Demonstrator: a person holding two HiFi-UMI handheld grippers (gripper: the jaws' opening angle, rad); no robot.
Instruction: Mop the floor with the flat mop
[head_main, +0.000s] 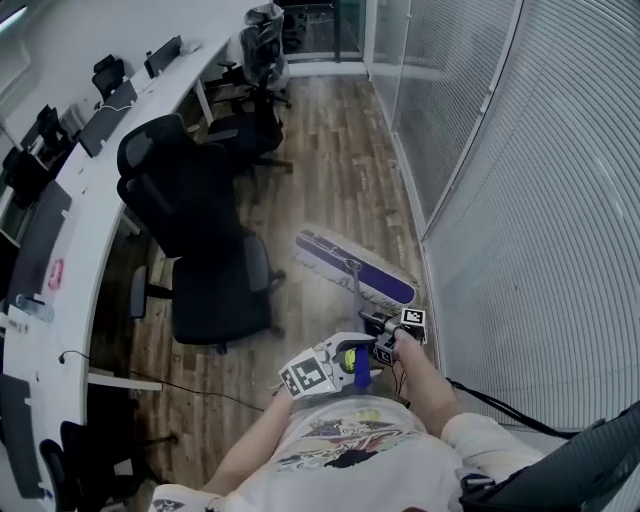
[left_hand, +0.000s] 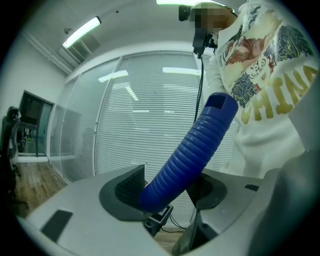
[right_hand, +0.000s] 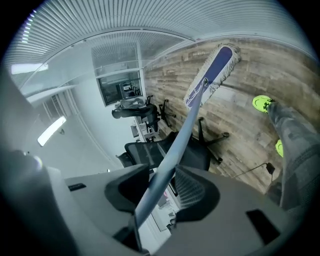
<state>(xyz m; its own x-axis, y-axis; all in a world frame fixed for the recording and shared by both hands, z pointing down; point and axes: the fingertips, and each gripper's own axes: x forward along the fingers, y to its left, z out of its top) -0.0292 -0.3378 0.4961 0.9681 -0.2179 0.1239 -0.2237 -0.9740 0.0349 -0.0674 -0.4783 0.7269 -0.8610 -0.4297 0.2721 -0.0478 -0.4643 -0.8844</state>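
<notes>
**Both grippers clamped on the flat mop, its head down on the floor by the glass wall**

The left gripper (left_hand: 167, 192) is closed on the blue ribbed grip (left_hand: 195, 145) at the mop's top end. The right gripper (right_hand: 160, 187) clasps the thin pole (right_hand: 175, 145) lower down, its jaws narrowed around it. From there the pole slants to the single mop head (head_main: 355, 268), which lies flat on the wood floor (head_main: 330, 170) just beside the blind-covered glass wall (head_main: 540, 200). A black office chair (head_main: 200, 250) stands close on the other side and narrows the lane. At least two more chairs (head_main: 250, 125) sit farther along the long white desk (head_main: 100, 150), too bunched to count surely. One thin cable (head_main: 190, 385) trails across the floor. In the head view the person's shirt hides the grippers' rear parts.
</notes>
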